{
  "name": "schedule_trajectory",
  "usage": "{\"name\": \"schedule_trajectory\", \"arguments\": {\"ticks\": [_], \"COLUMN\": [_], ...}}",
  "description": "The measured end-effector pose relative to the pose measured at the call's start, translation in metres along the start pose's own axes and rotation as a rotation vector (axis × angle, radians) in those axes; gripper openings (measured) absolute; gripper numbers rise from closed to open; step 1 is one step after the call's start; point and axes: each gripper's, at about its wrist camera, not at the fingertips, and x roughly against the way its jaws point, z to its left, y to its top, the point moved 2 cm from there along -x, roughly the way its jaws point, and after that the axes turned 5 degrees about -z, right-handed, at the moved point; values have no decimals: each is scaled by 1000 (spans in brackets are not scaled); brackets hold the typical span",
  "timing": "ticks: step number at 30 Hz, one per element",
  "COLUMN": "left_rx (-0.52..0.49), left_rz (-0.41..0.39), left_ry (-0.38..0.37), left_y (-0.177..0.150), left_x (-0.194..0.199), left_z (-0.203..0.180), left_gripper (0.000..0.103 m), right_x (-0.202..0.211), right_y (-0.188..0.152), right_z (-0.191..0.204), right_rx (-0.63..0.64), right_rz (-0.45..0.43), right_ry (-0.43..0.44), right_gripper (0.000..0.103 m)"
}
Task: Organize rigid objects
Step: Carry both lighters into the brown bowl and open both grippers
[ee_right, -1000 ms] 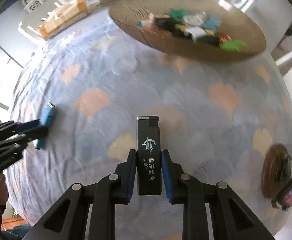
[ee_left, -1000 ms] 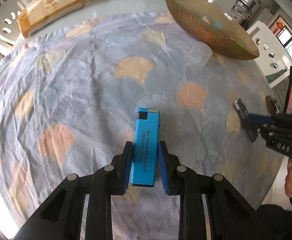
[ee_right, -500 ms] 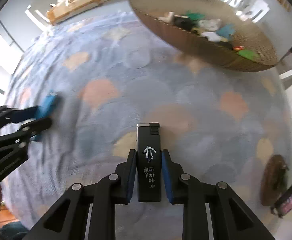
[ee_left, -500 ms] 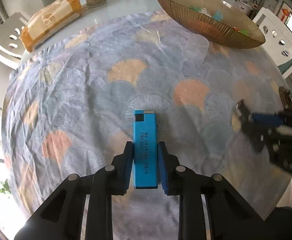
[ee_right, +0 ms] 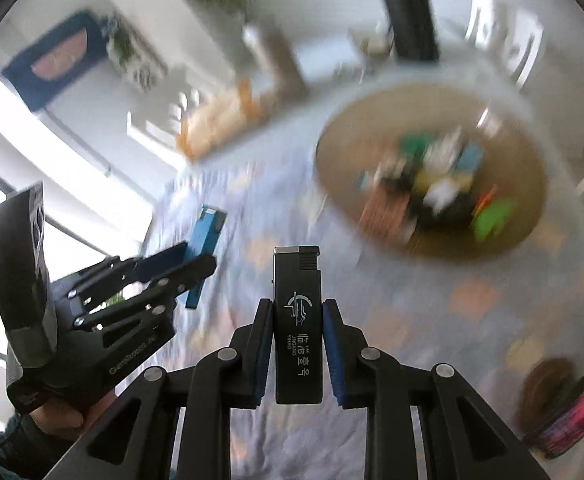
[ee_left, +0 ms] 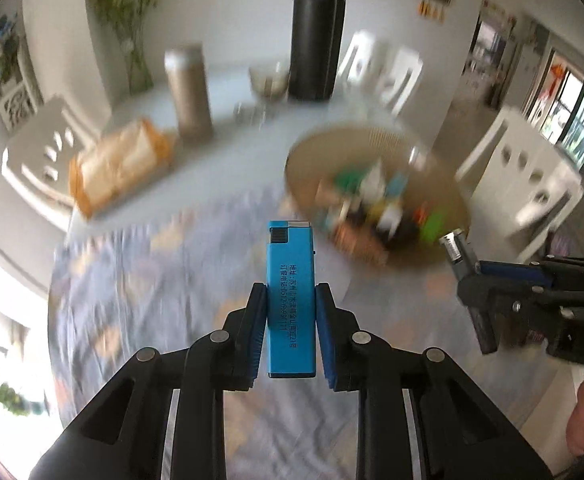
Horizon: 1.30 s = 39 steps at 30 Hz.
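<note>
My left gripper point(ee_left: 290, 312) is shut on a blue lighter point(ee_left: 290, 280) and holds it in the air above the patterned tablecloth point(ee_left: 164, 280). My right gripper point(ee_right: 297, 320) is shut on a black lighter point(ee_right: 297, 320), also lifted. Each gripper shows in the other's view: the right one point(ee_left: 467, 280) at the right edge, the left one point(ee_right: 180, 268) with the blue lighter point(ee_right: 206, 236) at the left. A brown woven bowl point(ee_left: 307, 160) point(ee_right: 531, 208) with several small colourful items stands ahead, blurred.
Behind the bowl stand a black flask point(ee_left: 315, 32), a silver tumbler point(ee_left: 188, 88), a small glass bowl point(ee_left: 268, 80) and an orange tissue pack point(ee_left: 120, 164). White chairs point(ee_left: 531, 188) ring the table. A brown coaster point(ee_right: 547, 384) and a pink-edged object point(ee_right: 583, 412) lie at right.
Both grippers have risen off the cloth and tilted up with their lighters, and have come closer to the bowl. The views now show the room and are motion-blurred.
</note>
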Motion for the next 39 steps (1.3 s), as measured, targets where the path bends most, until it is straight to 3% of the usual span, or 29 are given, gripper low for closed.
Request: {"name": "schedule_trajectory", "arguments": {"ticks": [5,8,14,18,23,24,25,26,28,31,34,39], "left_rx": [15,19,18,24,23,31,40,59,82,139,196,234], "left_rz": [-103,-111,-38,58,135,152,158,156,124,81,19,-72], "left_ry": [-49,-61,-104,-168,-183,-199,-219,-226,-219,-213,-171,-105], "left_y": [60,84,103,93,83,82,82,83,86,88,86,79], "left_x": [6,-10,-59,-100,-132,-136,-137,-136,-126,-104,-74,-18], "left_z": [-10,-17,-37,-50,-57,-57,-55,-49,-35,-4,29,73], "left_gripper": [21,21,21,21,22,23,38,45,46,61,63,63], "right_x": [33,29,14,-17,-44,-46,-47,-47,-42,-30,-20,-7], "right_y": [52,74,92,99,99,98,99,101,104,104,99,88], "right_z": [-43,-72,-131,-157,-175,-176,-176,-176,-174,-165,-158,-136], "right_rx": [-44,-91,-220,-275,-306,-308,-305,-302,-296,-268,-268,-258], "right_rz": [-136,-165,-131,-53,9,13,14,12,-10,-43,-58,-65], "right_ry": [-138,-259,-308,-313,-355,-362,-365,-365,-361,-381,-378,-342], "right_gripper": [24,24,24,24,24,24,25,27,30,36,46,50]}}
